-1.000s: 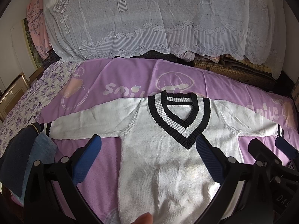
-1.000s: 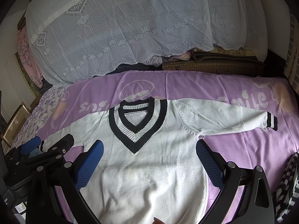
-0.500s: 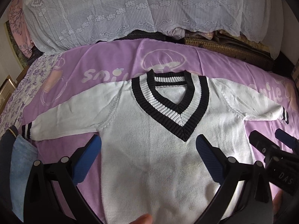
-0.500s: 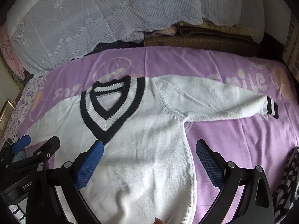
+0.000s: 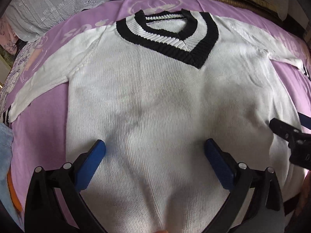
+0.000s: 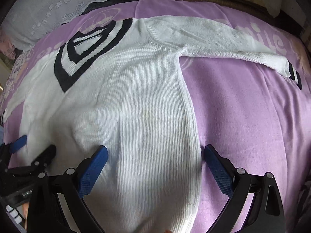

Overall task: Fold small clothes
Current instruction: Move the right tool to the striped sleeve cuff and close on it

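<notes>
A white knit sweater [image 5: 155, 101] with a black-and-white striped V-neck collar [image 5: 169, 36] lies flat, front up, sleeves spread, on a purple bedspread [image 5: 42, 116]. It also shows in the right wrist view [image 6: 132, 116], with its right sleeve [image 6: 223, 44] stretched out to a black-striped cuff. My left gripper [image 5: 154, 145] is open, low over the sweater's lower body, left of centre. My right gripper [image 6: 155, 151] is open, straddling the sweater's right side edge; its left finger is over the knit, its right finger over the bedspread. Each gripper shows at the edge of the other's view.
A white lace-covered pile [image 5: 58, 2] and folded fabrics run along the far side of the bed. A light blue cloth [image 5: 4, 145] lies at the left edge. A floral sheet [image 5: 17, 64] borders the bedspread on the left.
Both grippers have moved forward and down toward the sweater, which now fills most of each view. Both stayed open. The sweater has not moved.
</notes>
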### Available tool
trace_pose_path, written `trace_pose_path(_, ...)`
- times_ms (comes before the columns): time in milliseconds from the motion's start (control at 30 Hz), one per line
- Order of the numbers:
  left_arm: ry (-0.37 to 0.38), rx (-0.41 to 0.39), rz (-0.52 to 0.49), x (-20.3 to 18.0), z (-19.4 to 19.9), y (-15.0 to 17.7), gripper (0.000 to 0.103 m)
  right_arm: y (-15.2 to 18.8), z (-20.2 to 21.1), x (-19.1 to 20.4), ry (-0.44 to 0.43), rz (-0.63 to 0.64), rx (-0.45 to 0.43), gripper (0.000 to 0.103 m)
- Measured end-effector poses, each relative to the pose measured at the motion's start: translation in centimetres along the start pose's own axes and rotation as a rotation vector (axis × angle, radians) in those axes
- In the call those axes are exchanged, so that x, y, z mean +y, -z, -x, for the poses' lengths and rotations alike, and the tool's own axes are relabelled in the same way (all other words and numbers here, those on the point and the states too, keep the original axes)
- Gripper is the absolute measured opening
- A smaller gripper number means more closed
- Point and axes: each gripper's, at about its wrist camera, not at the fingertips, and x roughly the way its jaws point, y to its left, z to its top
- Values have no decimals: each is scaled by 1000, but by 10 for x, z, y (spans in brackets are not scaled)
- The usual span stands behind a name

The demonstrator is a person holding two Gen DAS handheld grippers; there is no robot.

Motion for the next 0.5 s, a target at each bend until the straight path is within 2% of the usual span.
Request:
trace_pose_path(100, 10, -10, -15, 1, 6, 15, 99, 24, 7, -2, -18, 58, -80, 100)
trace_pose_path(200, 17, -31, -28, 2, 13, 27, 99, 43, 13, -12, -86, 112, -167, 100)
trace_pose_path(300, 29, -20, -72, 3, 18, 30, 99, 45, 21, -20, -141, 96, -177, 100)
trace_pose_path(367, 42, 10, -87, 5, 24, 20, 99, 34, 36, -37, -250, 22, -216, 100)
trace_pose_path(433, 30, -18, -76, 6, 37, 2, 99, 12, 56, -66, -374, -129, -296, 100)
trace_pose_path(500, -7, -54, -62, 3, 50, -21, 99, -13, 69, -103, -413, -296, -365, 100)
